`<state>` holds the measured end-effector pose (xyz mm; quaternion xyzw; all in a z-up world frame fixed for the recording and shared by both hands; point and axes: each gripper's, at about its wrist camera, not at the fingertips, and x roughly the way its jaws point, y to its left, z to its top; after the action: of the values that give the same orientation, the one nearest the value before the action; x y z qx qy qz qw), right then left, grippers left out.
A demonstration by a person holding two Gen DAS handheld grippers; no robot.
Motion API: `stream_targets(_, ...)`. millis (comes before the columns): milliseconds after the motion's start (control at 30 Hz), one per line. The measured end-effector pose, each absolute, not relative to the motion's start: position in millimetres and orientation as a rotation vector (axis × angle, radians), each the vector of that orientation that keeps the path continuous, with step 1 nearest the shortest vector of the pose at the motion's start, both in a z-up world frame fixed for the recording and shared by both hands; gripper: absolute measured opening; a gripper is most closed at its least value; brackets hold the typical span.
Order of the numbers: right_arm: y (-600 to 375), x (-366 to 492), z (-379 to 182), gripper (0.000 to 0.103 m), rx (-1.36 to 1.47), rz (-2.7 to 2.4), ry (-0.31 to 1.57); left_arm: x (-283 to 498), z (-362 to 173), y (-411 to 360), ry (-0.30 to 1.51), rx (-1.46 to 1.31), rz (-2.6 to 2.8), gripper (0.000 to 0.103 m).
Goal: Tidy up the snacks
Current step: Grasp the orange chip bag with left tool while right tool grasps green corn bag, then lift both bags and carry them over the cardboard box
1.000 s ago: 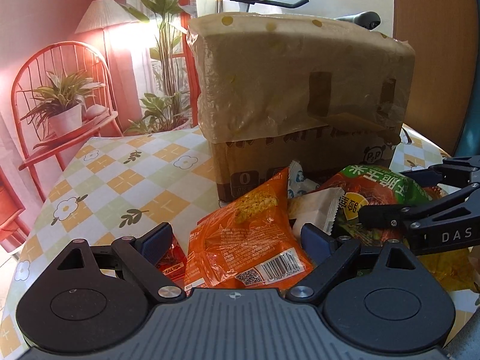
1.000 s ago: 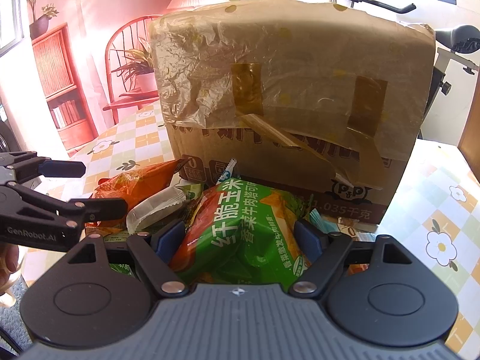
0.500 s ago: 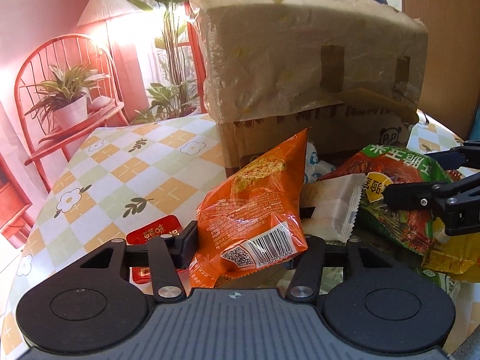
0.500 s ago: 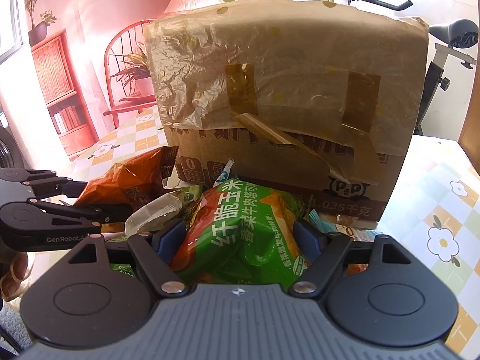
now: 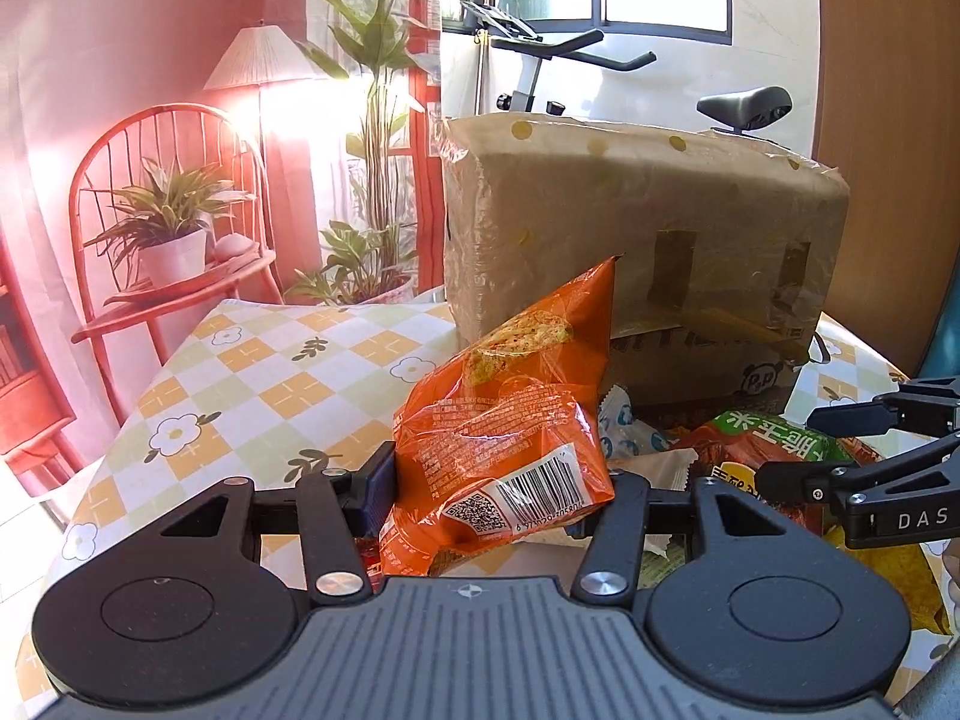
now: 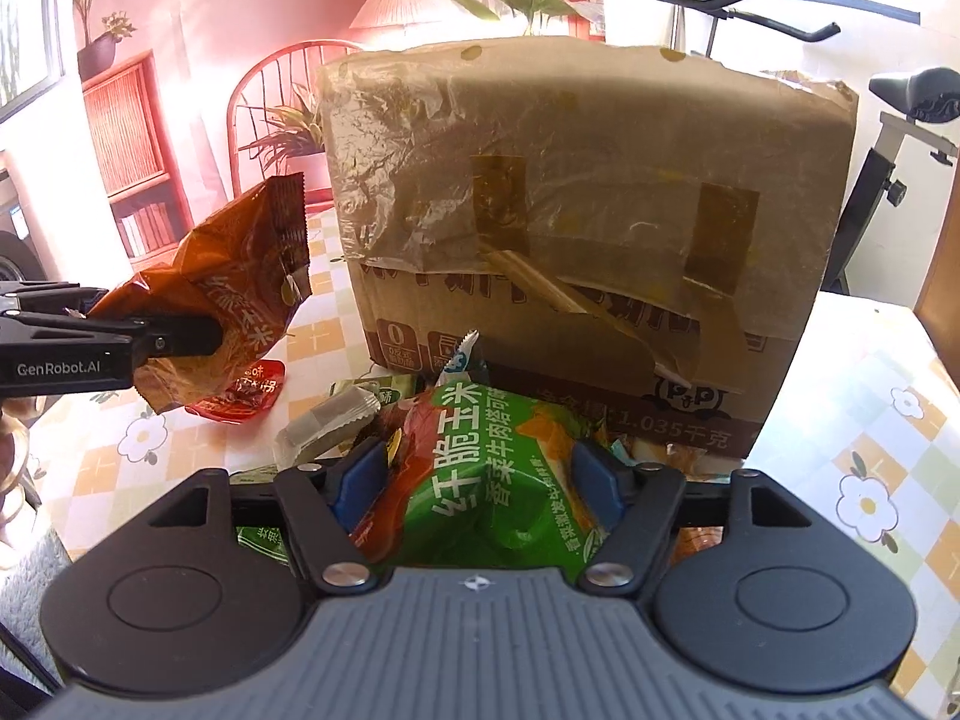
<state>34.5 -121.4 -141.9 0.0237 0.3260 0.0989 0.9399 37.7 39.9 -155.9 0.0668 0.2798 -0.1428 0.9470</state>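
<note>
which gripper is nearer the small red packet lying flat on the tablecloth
Left. The left gripper, shut on the orange snack bag, hangs just above the red packet; the right gripper sits further right, closing around the green bag.

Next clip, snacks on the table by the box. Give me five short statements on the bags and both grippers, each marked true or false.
1. The left gripper holds the orange bag. True.
2. The orange bag lies flat on the table. False: in the right wrist view it hangs clear above the tablecloth.
3. The green bag sits between the right gripper's jaws. True; they are closing.
4. The box is open. False: plastic and tape cover it.
5. A red packet lies under the orange bag. True.
</note>
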Motion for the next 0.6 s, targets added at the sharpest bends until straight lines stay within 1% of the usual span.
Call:
stream_targets(100,-120,25,-132,0.087,-0.036,0.215,0.631,32,-155,44,0.577,0.117,-0.294,0.055)
stream_targets(133,-119,22,-129,0.089,-0.070,0.220,0.631,31,-155,45,0.575,0.110,-0.295,0.055)
stream_targets(300,-113,7,-131,0.089,-0.209,0.262,0.694,24,-155,45,0.575,0.066,-0.300,0.055)
stream_targets(400,-108,3,-139,0.091,-0.256,0.276,0.742,21,-157,43,0.576,0.057,-0.307,0.055)
stream_targets(600,-93,21,-151,0.093,-0.383,0.287,0.778,20,-158,41,0.577,0.051,-0.318,0.055)
